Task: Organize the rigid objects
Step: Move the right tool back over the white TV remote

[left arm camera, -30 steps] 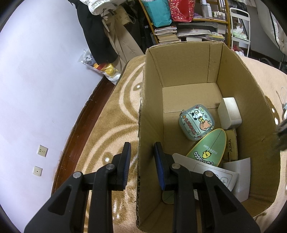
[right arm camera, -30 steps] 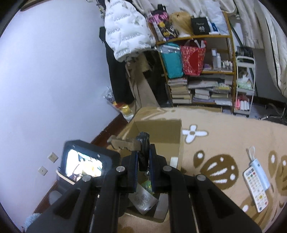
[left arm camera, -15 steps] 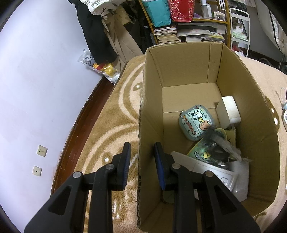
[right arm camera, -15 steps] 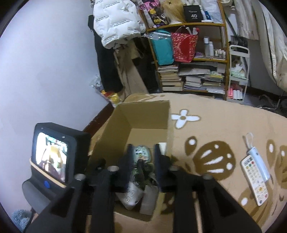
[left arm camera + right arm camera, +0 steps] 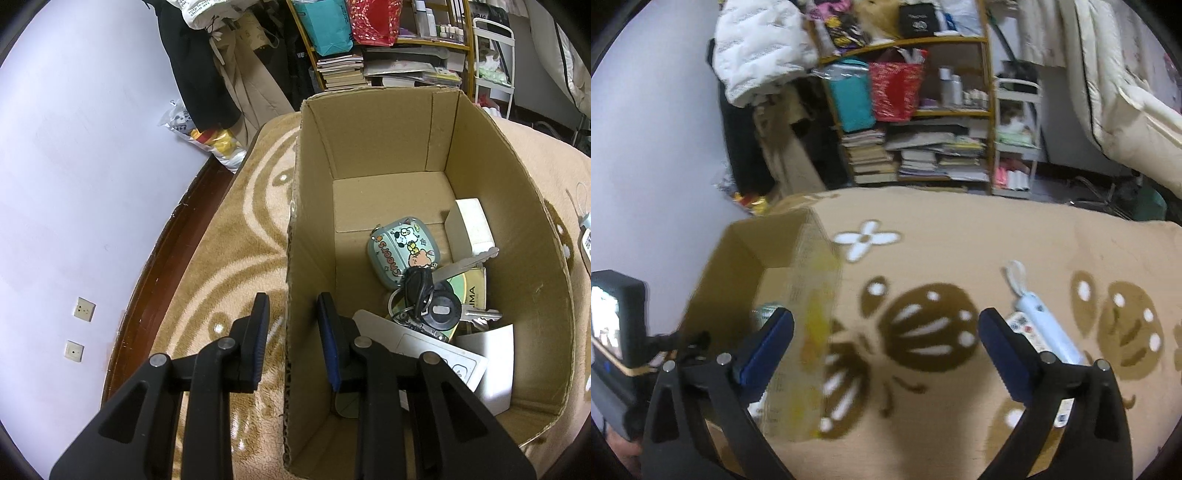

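An open cardboard box (image 5: 373, 136) stands on the patterned carpet. Inside lie a bunch of keys with a black fob (image 5: 432, 299), a green cartoon case (image 5: 402, 251), a white block (image 5: 474, 225), a green oval card and white papers. My left gripper (image 5: 293, 306) sits astride the box's left wall, one finger outside and one inside, closed down on it. In the right wrist view the box (image 5: 746, 266) is at the left. My right gripper (image 5: 886, 332) hangs wide open and empty over the carpet beside it.
A white remote (image 5: 1030, 332) and a light-blue device with a loop (image 5: 1049, 332) lie on the carpet to the right. A cluttered bookshelf (image 5: 916, 147) and a white trolley (image 5: 1015, 140) stand behind. The wall and dark skirting run along the left.
The right gripper, shut on the keys a second ago, opened over the box. The keys dropped in and now rest on the oval card. It then swung right, away from the box.
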